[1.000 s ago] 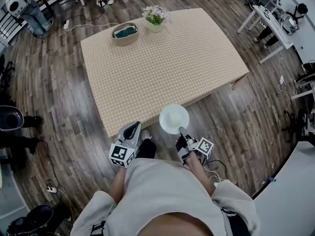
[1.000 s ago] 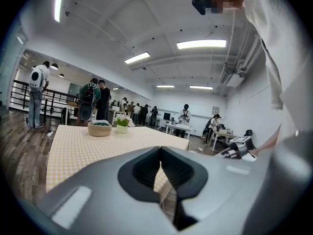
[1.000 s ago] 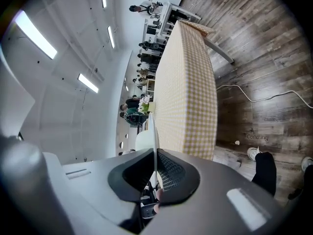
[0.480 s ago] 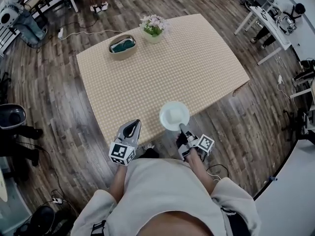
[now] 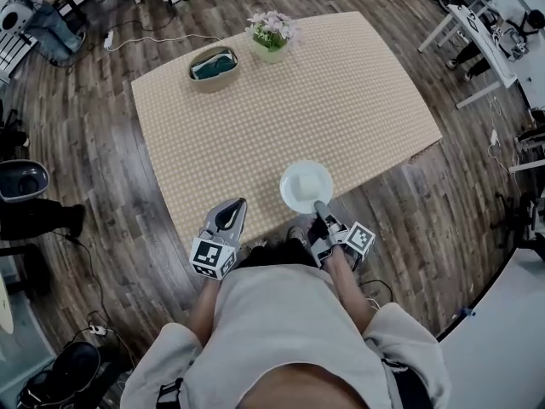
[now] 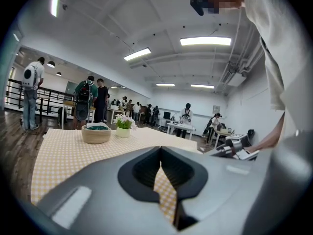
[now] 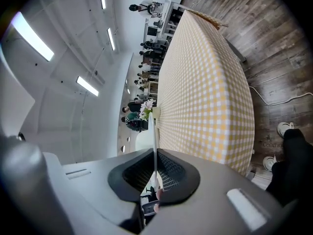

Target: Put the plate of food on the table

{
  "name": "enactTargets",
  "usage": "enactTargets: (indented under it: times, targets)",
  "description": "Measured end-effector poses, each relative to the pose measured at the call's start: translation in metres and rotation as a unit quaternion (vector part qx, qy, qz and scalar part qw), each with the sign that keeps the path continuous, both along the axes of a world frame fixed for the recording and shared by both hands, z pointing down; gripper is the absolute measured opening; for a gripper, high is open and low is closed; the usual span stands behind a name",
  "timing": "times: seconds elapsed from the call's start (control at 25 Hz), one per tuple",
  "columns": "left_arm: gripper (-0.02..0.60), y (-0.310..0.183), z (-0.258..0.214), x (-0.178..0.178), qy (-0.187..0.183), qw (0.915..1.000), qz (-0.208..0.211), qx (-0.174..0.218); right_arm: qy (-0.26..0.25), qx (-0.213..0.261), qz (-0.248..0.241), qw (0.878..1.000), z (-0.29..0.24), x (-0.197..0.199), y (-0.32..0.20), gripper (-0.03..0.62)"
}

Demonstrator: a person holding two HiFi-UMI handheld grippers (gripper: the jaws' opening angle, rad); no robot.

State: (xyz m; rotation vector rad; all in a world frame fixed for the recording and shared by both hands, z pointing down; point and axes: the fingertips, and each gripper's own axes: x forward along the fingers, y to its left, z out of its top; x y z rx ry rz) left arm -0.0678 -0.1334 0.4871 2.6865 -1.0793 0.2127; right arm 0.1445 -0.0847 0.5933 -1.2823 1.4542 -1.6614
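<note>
The beige checked-cloth table (image 5: 358,100) lies open across its near and middle parts; only a round woven basket (image 5: 213,64) and a pale flowerpot (image 5: 271,34) stand near its far edge.

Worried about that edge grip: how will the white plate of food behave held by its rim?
The plate looks stiff, jutting out from the right gripper, which pinches one rim only, so it may tilt. Its smooth rim could slip. The pale food lies loose and might slide.

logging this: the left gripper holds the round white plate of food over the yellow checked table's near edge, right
No, the right gripper holds the round white plate of food, as the head view shows. It is over the yellow checked table's near edge.
</note>
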Motion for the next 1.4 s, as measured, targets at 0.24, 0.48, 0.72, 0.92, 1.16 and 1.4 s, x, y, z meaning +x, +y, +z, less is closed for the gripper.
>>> enactTargets:
  times: [0.24, 0.48, 0.72, 0.92, 1.16, 1.4]
  targets:
    - [0.011, 0.009, 0.006, 0.006, -0.001, 0.9995, -0.033, -0.001, -0.003, 0.000, -0.035, 0.999, 0.007, 0.001, -0.002, 0.012]
    - [0.011, -0.012, -0.004, 0.038, -0.008, 0.9981, -0.061, -0.003, -0.003, -0.008, -0.070, 0.998, 0.002, 0.037, -0.031, 0.012]
    - [0.011, -0.008, 0.010, 0.042, -0.018, 0.9960, -0.085, -0.020, -0.012, -0.017, -0.078, 0.997, 0.010, 0.051, -0.028, 0.012]
    - [0.011, 0.004, 0.030, 0.035, -0.025, 0.9950, -0.088, -0.039, -0.022, -0.027, -0.075, 0.997, 0.028, 0.046, -0.009, 0.013]
    - [0.011, 0.003, 0.051, 0.028, -0.043, 0.9929, -0.103, -0.041, -0.036, -0.034, -0.058, 0.997, 0.044, 0.046, 0.009, 0.013]
    - [0.011, -0.009, 0.066, 0.031, -0.048, 0.9928, -0.103, -0.036, -0.031, -0.045, -0.063, 0.997, 0.060, 0.050, 0.015, 0.014]
